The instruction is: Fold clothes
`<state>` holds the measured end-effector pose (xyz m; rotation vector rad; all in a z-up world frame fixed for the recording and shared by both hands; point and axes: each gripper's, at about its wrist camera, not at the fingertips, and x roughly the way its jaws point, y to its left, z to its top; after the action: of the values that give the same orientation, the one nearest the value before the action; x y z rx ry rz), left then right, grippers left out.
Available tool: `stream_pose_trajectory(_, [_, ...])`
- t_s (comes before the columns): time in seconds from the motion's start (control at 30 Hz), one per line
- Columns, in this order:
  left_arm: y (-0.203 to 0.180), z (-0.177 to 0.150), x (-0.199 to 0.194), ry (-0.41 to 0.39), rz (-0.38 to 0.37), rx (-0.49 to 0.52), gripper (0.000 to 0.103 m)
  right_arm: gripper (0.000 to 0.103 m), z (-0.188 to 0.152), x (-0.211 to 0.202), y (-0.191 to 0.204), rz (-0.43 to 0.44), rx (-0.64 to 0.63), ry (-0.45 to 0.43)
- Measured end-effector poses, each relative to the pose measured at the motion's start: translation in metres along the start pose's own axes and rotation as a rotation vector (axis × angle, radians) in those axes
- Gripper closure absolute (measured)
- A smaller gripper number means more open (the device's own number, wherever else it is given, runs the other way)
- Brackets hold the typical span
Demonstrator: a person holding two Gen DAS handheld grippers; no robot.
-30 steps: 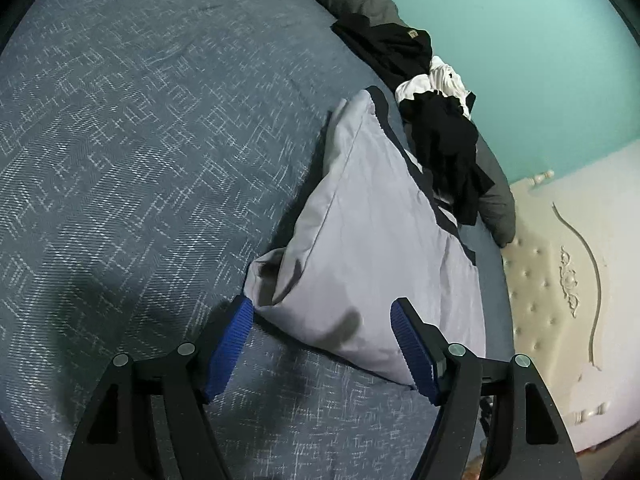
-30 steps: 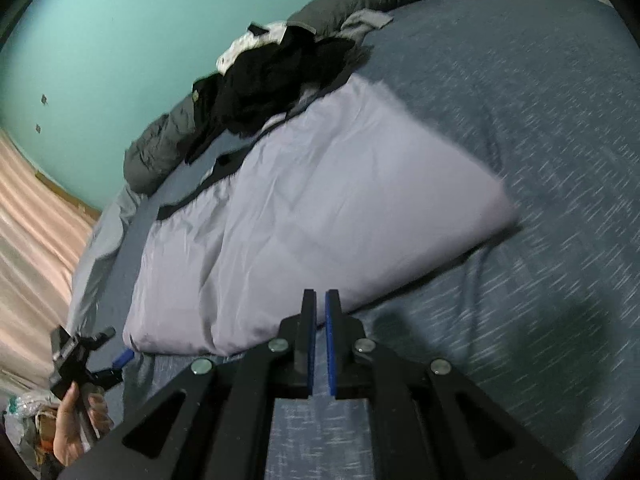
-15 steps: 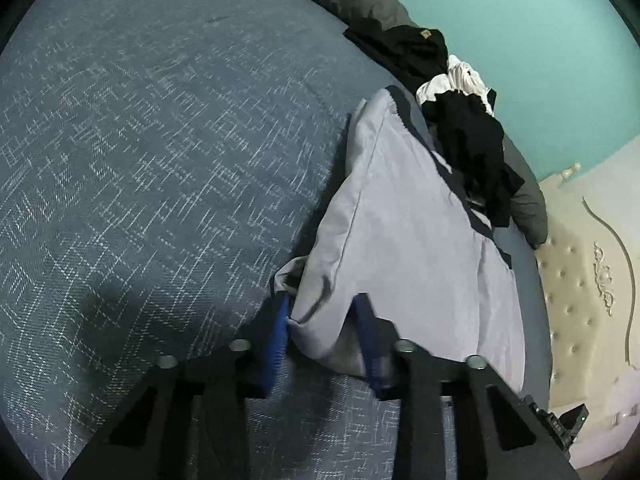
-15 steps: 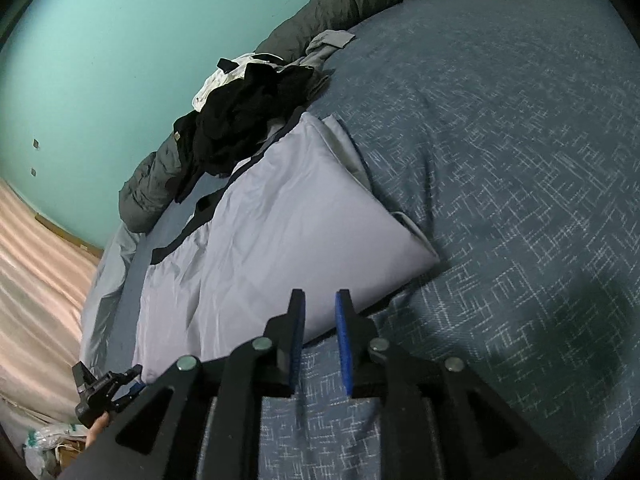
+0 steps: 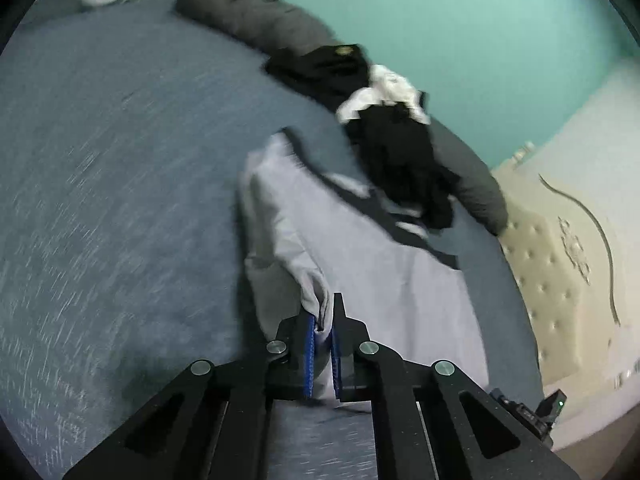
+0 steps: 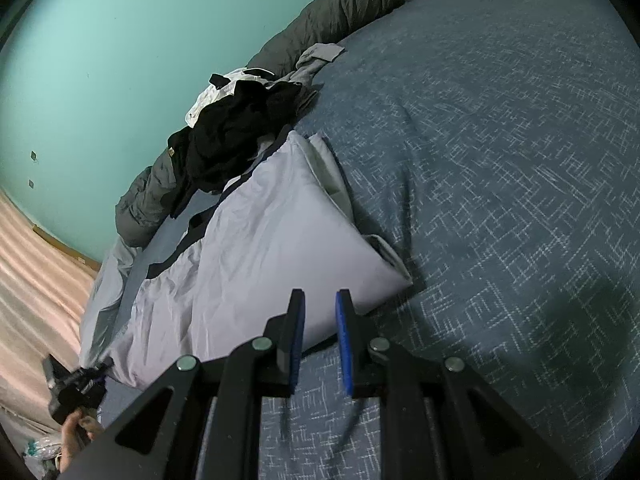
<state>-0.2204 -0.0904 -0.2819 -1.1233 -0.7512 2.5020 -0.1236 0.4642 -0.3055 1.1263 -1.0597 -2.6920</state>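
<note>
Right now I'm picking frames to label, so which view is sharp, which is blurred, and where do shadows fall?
Left wrist view: motion-smeared, streaking the blue patterned bedspread and the pale lilac garment. Right wrist view: sharp, with fisheye bending at the rim and a dark soft shadow on the bedspread at lower right.

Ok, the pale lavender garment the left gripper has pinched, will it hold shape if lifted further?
Probably not. The lavender garment already drapes in a limp ridge from the left gripper, so expect sag. It looks thin and light, with wrinkles and loose edges showing in the right view, so layers may slide apart.
</note>
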Motion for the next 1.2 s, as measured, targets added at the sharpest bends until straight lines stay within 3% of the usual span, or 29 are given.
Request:
stream_pose_trajectory(0.23, [-0.117, 0.024, 0.017, 0.008, -0.129, 0.187, 0.097, 0.088, 0.001, -0.002, 0.001, 0.005, -0.011, -0.011])
stream_pose_trajectory(0.33, [-0.179, 0.021, 0.040, 0.051, -0.176, 0.279, 0.097, 0.088, 0.003, -0.005, -0.001, -0.023, -0.026, -0.024])
stream_pose_trajectory(0.47, [-0.240, -0.010, 0.086, 0.137, -0.212, 0.376, 0.097, 0.088, 0.006, -0.007, -0.004, -0.022, -0.022, -0.030])
stream_pose_trajectory(0.6, [-0.278, -0.064, 0.149, 0.310, -0.217, 0.444, 0.097, 0.088, 0.008, -0.008, -0.003, -0.043, -0.043, -0.036])
stream_pose_trajectory(0.67, [-0.284, -0.089, 0.176, 0.398, -0.207, 0.459, 0.095, 0.088, 0.008, -0.006, -0.004, -0.041, -0.043, -0.031])
stream_pose_trajectory(0.77, [-0.283, -0.112, 0.193, 0.468, -0.185, 0.475, 0.092, 0.088, 0.008, -0.002, -0.006, -0.033, -0.033, -0.017])
stream_pose_trajectory(0.83, [-0.280, -0.109, 0.183, 0.450, -0.184, 0.495, 0.086, 0.088, 0.009, -0.001, -0.007, -0.026, -0.027, -0.016])
stream_pose_trajectory(0.97, [-0.261, -0.085, 0.156, 0.381, -0.174, 0.488, 0.059, 0.088, 0.013, -0.002, -0.011, -0.001, 0.006, -0.025])
stream_pose_trajectory(1.0, [-0.253, -0.076, 0.150, 0.367, -0.163, 0.469, 0.059, 0.087, 0.014, -0.002, -0.011, 0.010, 0.020, -0.024])
stream_pose_trajectory(1.1, [-0.225, -0.053, 0.137, 0.314, -0.104, 0.447, 0.059, 0.068, 0.015, -0.003, -0.008, 0.031, 0.028, -0.038])
stream_pose_trajectory(1.2, [-0.195, -0.045, 0.133, 0.312, -0.038, 0.423, 0.059, 0.067, 0.019, -0.010, -0.002, 0.066, 0.023, -0.084])
